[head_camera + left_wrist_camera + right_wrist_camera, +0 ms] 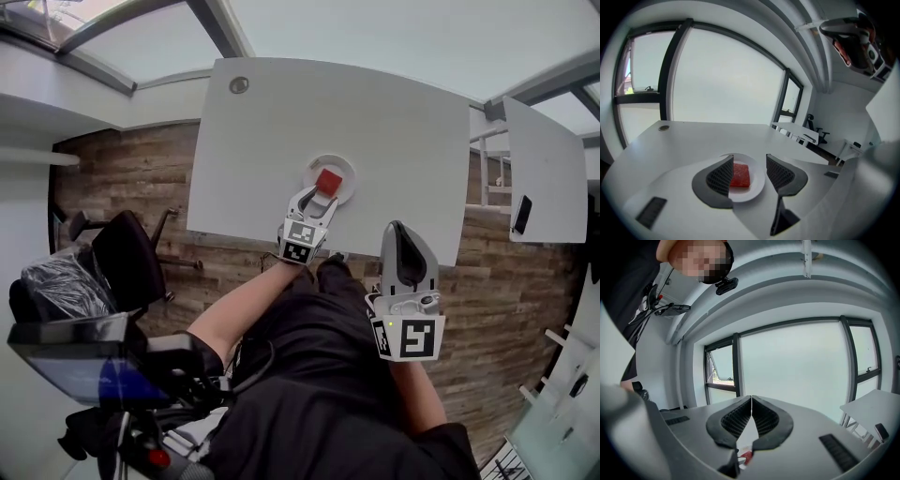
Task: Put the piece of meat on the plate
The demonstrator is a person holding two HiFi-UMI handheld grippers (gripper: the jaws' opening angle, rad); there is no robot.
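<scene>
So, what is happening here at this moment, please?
A person holds a gripper in each hand at a white table. The left gripper is over the white plate, jaws apart, and the red piece of meat lies on the plate between them. The right gripper is shut and empty, off the table, near the person's body.

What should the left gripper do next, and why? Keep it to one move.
Probably lift the left gripper straight up and away. The meat already lies on the plate, and the jaws stand open on either side of it, so nothing seems left to place.
</scene>
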